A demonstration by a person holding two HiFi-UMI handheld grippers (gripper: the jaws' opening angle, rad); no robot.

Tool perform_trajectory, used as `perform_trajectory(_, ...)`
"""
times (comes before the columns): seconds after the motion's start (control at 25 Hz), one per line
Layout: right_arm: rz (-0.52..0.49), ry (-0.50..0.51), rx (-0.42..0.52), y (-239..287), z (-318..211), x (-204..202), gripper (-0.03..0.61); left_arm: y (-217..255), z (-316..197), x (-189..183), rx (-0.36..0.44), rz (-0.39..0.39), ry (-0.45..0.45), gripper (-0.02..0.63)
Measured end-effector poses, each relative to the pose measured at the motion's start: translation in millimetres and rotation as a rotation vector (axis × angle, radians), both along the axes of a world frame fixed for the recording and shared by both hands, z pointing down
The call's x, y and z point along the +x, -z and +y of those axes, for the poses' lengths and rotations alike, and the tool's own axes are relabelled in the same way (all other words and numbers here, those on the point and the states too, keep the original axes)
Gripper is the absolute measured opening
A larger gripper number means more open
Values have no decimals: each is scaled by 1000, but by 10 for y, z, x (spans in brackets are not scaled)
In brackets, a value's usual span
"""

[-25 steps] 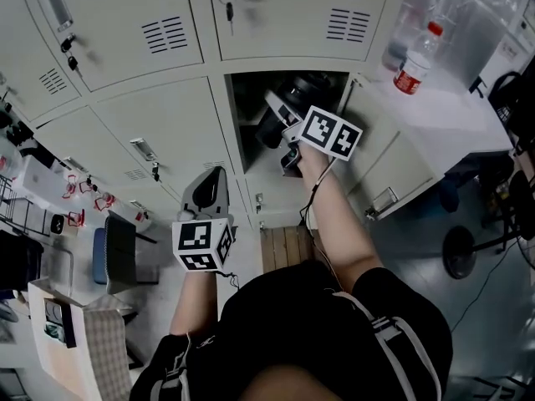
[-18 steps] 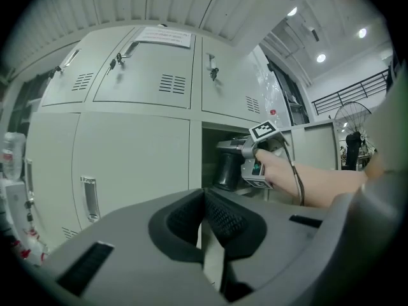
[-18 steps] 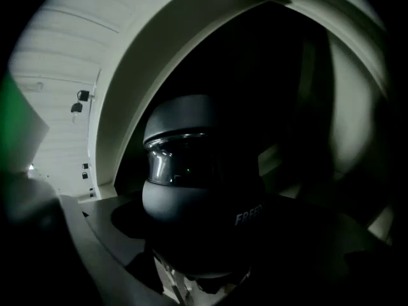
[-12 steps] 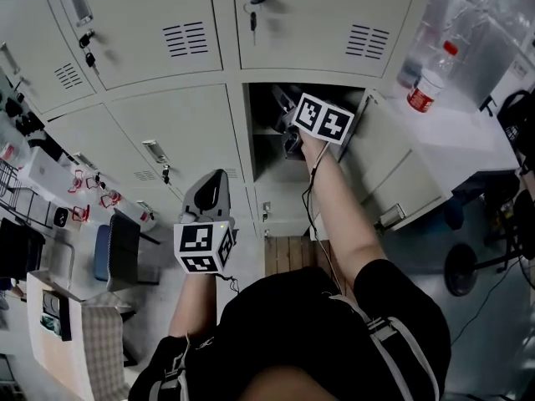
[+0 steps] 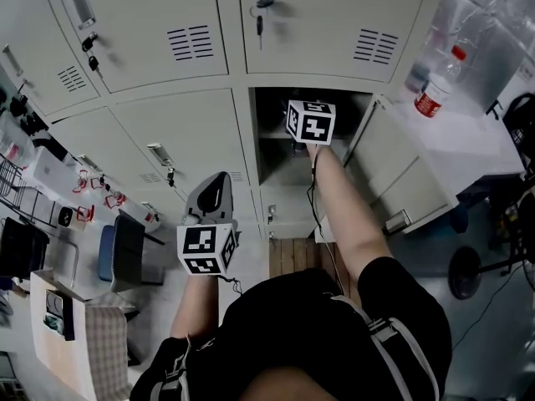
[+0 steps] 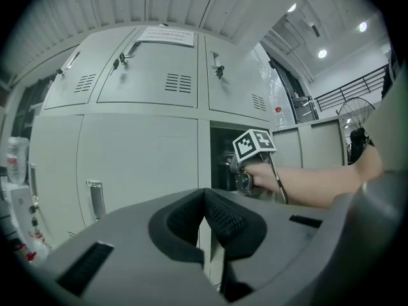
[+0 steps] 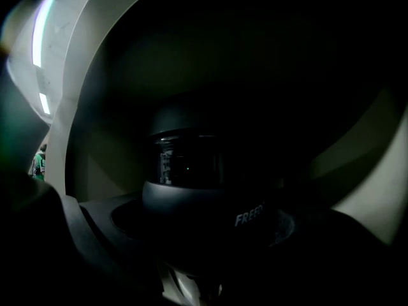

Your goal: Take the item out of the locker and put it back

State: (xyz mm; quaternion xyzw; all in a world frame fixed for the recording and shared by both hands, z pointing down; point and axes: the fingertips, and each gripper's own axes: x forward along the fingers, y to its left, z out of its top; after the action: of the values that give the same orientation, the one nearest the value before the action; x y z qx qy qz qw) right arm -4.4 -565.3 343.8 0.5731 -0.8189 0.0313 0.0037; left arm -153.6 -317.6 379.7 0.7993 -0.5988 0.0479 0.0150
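The jaws of the right gripper [image 5: 309,122], spread wide, clasped the black item [image 7: 204,190] inside the open locker [image 5: 280,170], so the return looked nearly done, with only letting go and pulling out left, while the left gripper [image 5: 211,197] hung outside, closed and empty.

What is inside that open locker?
The right claw reaches into the locker, closed on a black helmet with a dark visor. The claw and the person's arm cover much of the opening. The rest of the inside is too dark to make out.
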Motion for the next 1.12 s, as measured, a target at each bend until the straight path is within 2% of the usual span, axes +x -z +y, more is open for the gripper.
perform_trajectory(0.36, -34, -3, 21, 27, 7, 10, 477, -20, -33, 47, -5, -3, -18, 13)
perform_trajectory(0.56, -38, -16, 101, 163, 191, 57, 512, -4, -47, 129, -1, -2, -38, 13)
perform_trajectory(0.72, -72, 12, 180, 310, 608, 95, 507, -18, -52, 231, -1, -1, -63, 13)
perform_trajectory(0.76, -78, 19, 210, 358, 757, 107, 485, -33, -52, 260, -3, 1, -69, 13)
perform_trajectory(0.88, -93, 20, 263, 417, 1209, 181, 341, -62, -56, 347, -6, 11, -84, 13)
perform_trajectory(0.96, -113, -1, 264, 364, 1469, 274, 222, -61, -54, 405, -4, 15, -95, 13)
perform_trajectory(1.04, -112, -39, 252, 258, 1674, 382, 54, -46, -48, 461, 4, 23, -104, 14)
perform_trajectory(1.08, -101, -48, 243, 187, 1756, 413, 15, -40, -43, 484, 8, 27, -108, 13)
perform_trajectory(1.12, -87, -50, 229, 103, 1823, 427, 14, -39, -36, 505, 11, 31, -110, 14)
